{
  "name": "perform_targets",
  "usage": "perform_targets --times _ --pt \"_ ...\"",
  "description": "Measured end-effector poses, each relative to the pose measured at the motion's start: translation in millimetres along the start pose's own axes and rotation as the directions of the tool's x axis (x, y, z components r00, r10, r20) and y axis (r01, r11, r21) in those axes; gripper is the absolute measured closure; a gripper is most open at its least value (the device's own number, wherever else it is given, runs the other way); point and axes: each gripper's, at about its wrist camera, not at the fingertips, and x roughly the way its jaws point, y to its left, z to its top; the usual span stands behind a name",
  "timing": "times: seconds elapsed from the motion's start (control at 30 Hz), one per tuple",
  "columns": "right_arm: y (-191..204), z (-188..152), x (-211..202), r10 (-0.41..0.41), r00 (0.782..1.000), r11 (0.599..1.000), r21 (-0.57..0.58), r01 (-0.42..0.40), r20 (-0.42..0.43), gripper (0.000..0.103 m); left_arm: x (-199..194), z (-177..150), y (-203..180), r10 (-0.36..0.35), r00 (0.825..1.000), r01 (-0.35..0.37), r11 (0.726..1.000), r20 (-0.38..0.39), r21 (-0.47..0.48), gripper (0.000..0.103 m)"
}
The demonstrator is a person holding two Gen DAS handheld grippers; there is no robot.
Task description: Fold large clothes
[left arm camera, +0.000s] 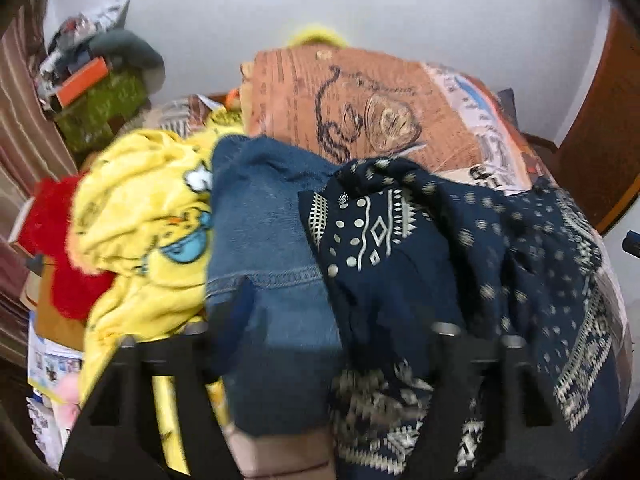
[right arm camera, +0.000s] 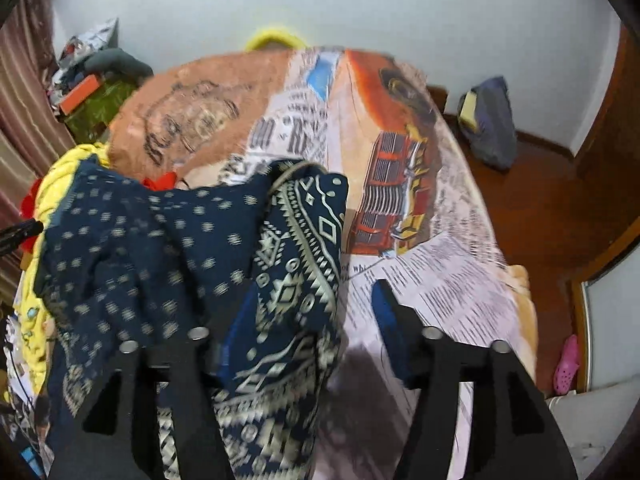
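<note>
A navy garment with cream dots and geometric bands (left arm camera: 400,240) lies crumpled on the bed, its edge spilling over a blue denim piece (left arm camera: 264,220). My left gripper (left arm camera: 340,316) is open above both, and no pad presses on cloth. In the right wrist view the same navy garment (right arm camera: 160,240) is heaped at the left. Its patterned border drapes in front of the left finger of my right gripper (right arm camera: 312,312), which stands open. That gripper's right finger (right arm camera: 384,308) hangs over the printed blanket (right arm camera: 432,264).
A yellow cartoon-print cloth (left arm camera: 140,208) and a red fluffy piece (left arm camera: 52,240) lie left of the denim. A cluttered stand (left arm camera: 96,108) and a curtain (left arm camera: 20,128) are at the back left. Right of the bed are a wooden floor (right arm camera: 540,208), a grey bag (right arm camera: 488,120) and a pink shoe (right arm camera: 568,364).
</note>
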Motion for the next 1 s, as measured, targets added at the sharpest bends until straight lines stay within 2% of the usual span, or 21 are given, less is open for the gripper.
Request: perform_targets --times 0.07,0.3,0.43,0.57,0.7,0.8,1.0 --pt "6 -9 -20 -0.012 1.0 1.0 0.009 0.012 0.024 0.023 -25 -9 3 -0.013 1.0 0.013 1.0 0.017 -0.005 0.023" --pt "27 -48 -69 0.016 0.998 0.999 -0.042 -0.014 0.064 0.023 -85 -46 15 -0.06 0.998 0.06 0.998 0.03 -0.001 0.018" --pt "37 -75 -77 0.033 0.999 0.997 -0.076 -0.031 0.036 0.023 -99 -75 15 -0.104 0.995 0.104 0.994 -0.009 0.024 0.014" --pt "42 -103 -75 0.042 0.999 0.996 -0.082 -0.043 -0.012 0.023 -90 -116 11 -0.144 0.985 0.146 0.989 -0.093 0.012 0.014" --pt "42 -130 -62 0.041 0.997 0.998 -0.053 -0.045 -0.067 0.023 -68 -156 5 -0.181 0.965 0.181 0.983 -0.189 -0.019 0.014" --pt "39 -147 -52 0.037 0.993 0.998 -0.038 -0.041 -0.112 0.023 -47 -186 1 -0.218 0.937 0.211 0.976 -0.273 -0.056 0.014" --pt "35 -177 -37 0.057 0.982 0.998 0.006 -0.056 -0.182 0.023 -31 -223 -1 -0.289 0.891 0.258 0.957 -0.351 -0.132 0.014"
